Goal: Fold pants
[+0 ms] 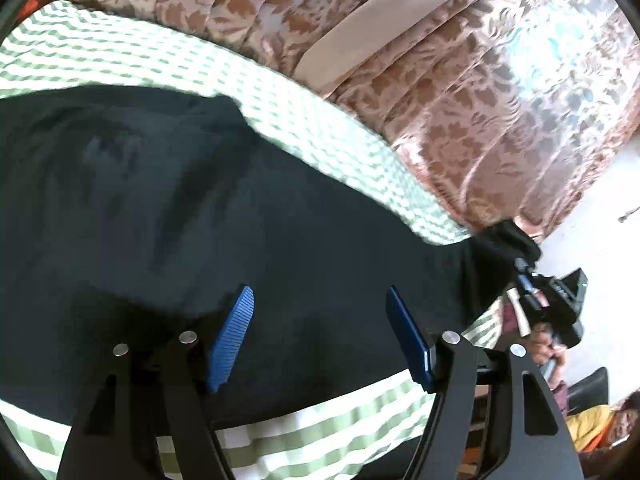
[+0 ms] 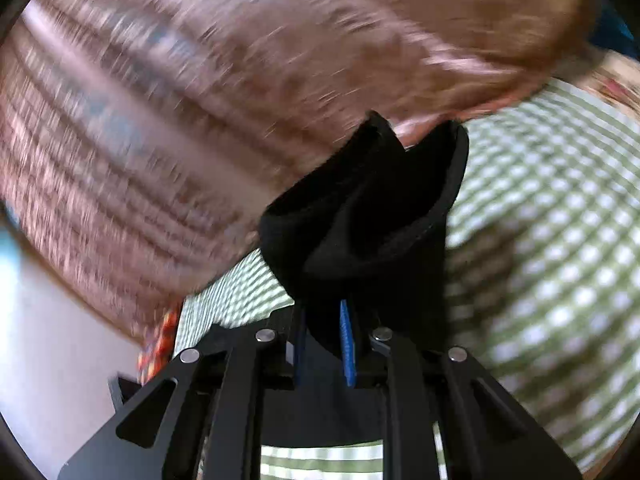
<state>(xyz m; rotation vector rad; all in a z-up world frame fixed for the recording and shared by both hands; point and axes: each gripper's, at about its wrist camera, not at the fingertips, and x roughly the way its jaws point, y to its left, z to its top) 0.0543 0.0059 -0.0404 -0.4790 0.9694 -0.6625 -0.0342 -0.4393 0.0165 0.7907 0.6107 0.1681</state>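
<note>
1. The black pants (image 1: 192,208) lie spread across a bed with a green-and-white checked sheet (image 1: 304,120).
2. The left gripper (image 1: 320,332) hovers over the pants, jaws wide apart with nothing between them.
3. The right gripper (image 2: 326,344) has its jaws clamped tight on a bunched end of the pants, lifted off the sheet.
4. Brown flowered curtains (image 1: 460,120) hang behind the bed.

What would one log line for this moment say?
left gripper: open above black pants | right gripper: shut on pants end | surface: green checked sheet
</note>
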